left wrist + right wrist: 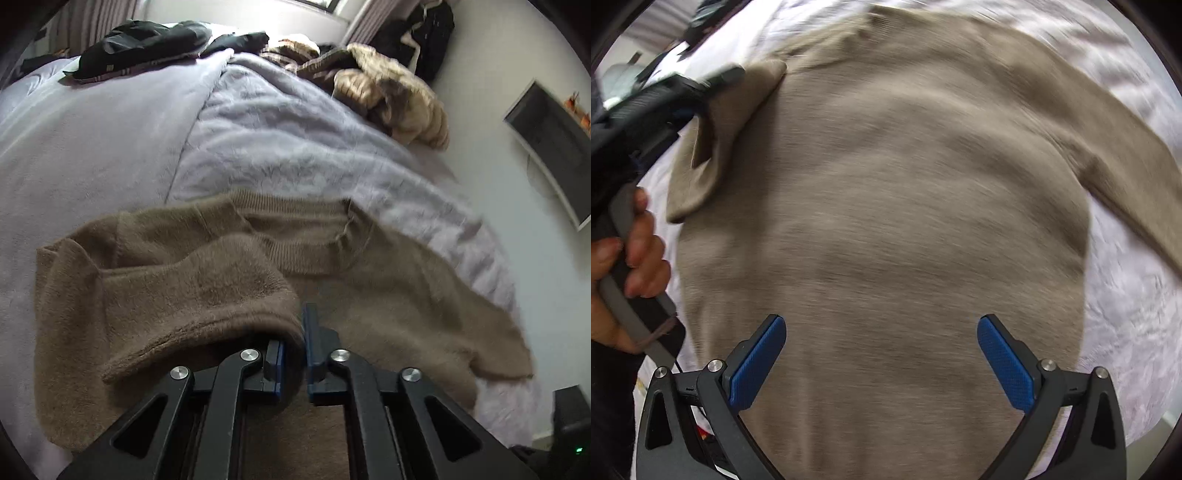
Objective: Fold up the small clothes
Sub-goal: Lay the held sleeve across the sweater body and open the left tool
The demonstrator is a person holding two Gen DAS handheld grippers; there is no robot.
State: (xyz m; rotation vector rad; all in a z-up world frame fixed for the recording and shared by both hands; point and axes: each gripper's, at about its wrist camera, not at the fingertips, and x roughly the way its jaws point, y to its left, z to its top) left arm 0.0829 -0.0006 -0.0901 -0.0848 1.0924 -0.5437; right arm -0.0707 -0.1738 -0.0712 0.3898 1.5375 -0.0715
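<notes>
Brown sweater (886, 221) flat on bed (92, 155); one sleeve (192, 295) folded in, other still out; left gripper (293, 354) fingers narrowly apart around sleeve cuff, grip unclear; right gripper (881, 365) fingers wide apart, empty; body folds remaining.

You cannot see the left-hand finger tip of your left gripper (293, 354): the sweater's (229, 280) folded sleeve (199, 295) drapes over it, so whether cloth is pinched there stays unclear. The sweater's hem is cut off by the bottom edge in both views. In the right wrist view the sweater (886, 206) is smeared by motion blur, its knit unreadable. Your left hand (631, 254) beside the sweater is cut off by the frame's edge.
</notes>
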